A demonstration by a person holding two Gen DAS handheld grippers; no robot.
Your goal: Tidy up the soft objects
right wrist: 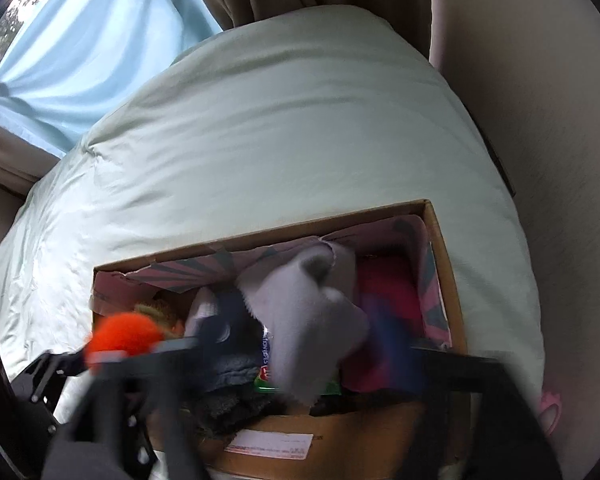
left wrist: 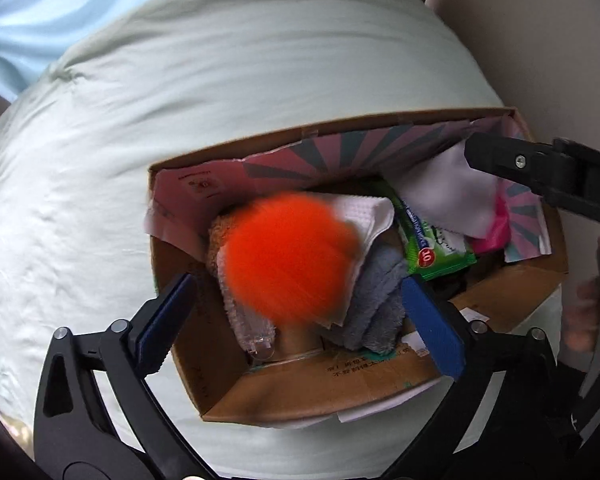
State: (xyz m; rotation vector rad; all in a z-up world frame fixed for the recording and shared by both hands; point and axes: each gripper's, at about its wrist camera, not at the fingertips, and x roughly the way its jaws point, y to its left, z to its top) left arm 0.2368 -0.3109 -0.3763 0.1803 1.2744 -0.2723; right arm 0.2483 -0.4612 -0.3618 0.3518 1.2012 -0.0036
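Your left gripper (left wrist: 300, 308) hangs above the cardboard box (left wrist: 340, 384), and its jaws stand wide apart with nothing pressed between the blue pads (left wrist: 432, 324). The orange pom-pom (left wrist: 288, 252) is blurred in the left wrist view and sits in the gap between the two fingers, over the things inside the box; I cannot tell if it rests on them or is in the air. Under it you see a white cloth (left wrist: 372, 216) and a grey fluffy cloth (left wrist: 376, 304), and beside them a green packet of wipes (left wrist: 432, 240) that leans toward the right part of the box. The box stands on the pale green bedcover (left wrist: 220, 100).

Your right gripper (right wrist: 296, 344) is over the right half of the box (right wrist: 340, 432). A light grey cloth (right wrist: 312, 320) is in front of its fingers, but the picture is much blurred there, so I cannot tell if the jaws are closed on it or only near it. A pink-red soft thing (right wrist: 392, 280) lies in the right end of the box. The pom-pom (right wrist: 124, 336) shows at the left side of this view, near the other gripper. Behind the bed (right wrist: 280, 120) hangs a light blue curtain (right wrist: 100, 40).
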